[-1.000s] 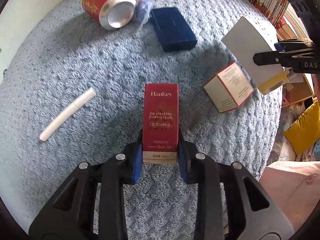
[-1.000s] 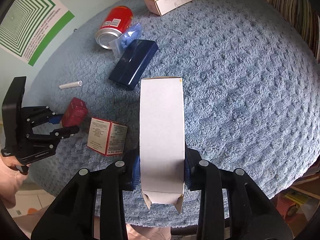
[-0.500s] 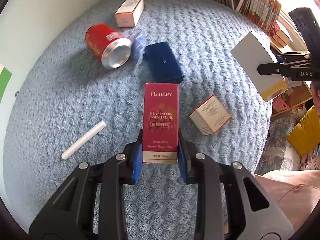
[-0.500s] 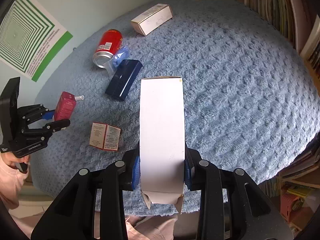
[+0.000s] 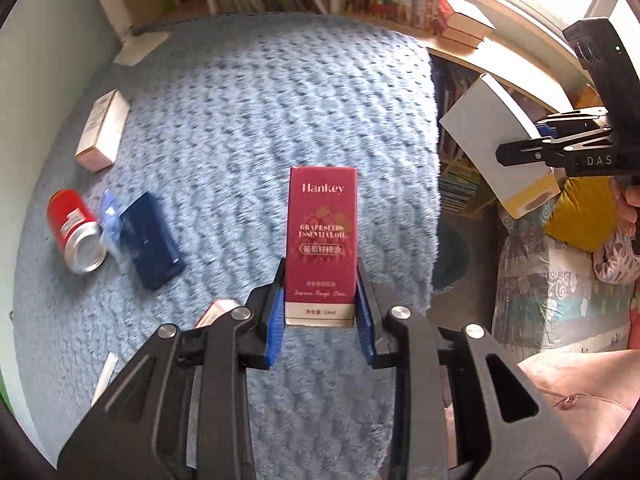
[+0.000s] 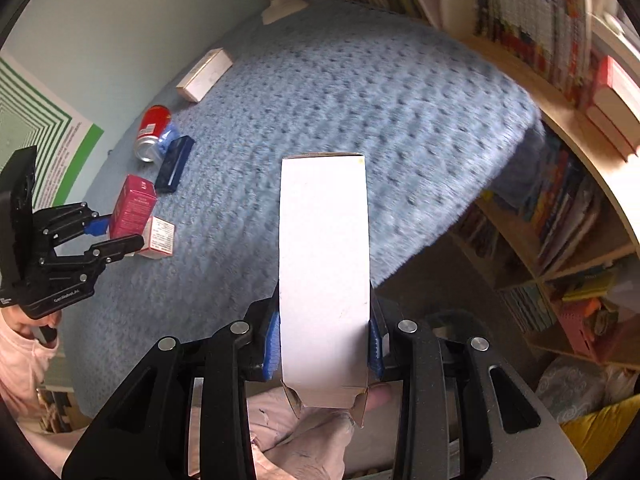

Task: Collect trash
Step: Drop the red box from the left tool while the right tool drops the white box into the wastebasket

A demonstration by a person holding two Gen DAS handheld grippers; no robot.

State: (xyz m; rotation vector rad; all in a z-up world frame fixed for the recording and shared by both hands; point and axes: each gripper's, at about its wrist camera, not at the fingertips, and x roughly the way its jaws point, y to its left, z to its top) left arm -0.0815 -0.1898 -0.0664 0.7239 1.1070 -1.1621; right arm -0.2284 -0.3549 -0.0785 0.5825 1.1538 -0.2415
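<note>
My left gripper [image 5: 320,322] is shut on a red Hankey essential-oil box [image 5: 321,240] and holds it in the air above the blue blanket [image 5: 248,120]. My right gripper [image 6: 323,344] is shut on a tall white carton [image 6: 323,264] with an open bottom flap, held past the blanket's right edge. In the left wrist view the right gripper [image 5: 560,148] with the white carton [image 5: 492,140] shows at the right. In the right wrist view the left gripper [image 6: 108,236] with the red box [image 6: 134,208] shows at the left.
On the blanket lie a red can [image 5: 76,232], a crumpled blue wrapper [image 5: 110,216], a dark blue box [image 5: 152,236], a pale pink box [image 5: 102,130], a small red-and-white box [image 6: 160,236] and a white tube [image 5: 105,376]. Bookshelves [image 6: 552,40] stand at the right.
Both grippers have lifted and swung to the right with their boxes. The table items have slid left in both views and the bookshelves have come into view.
</note>
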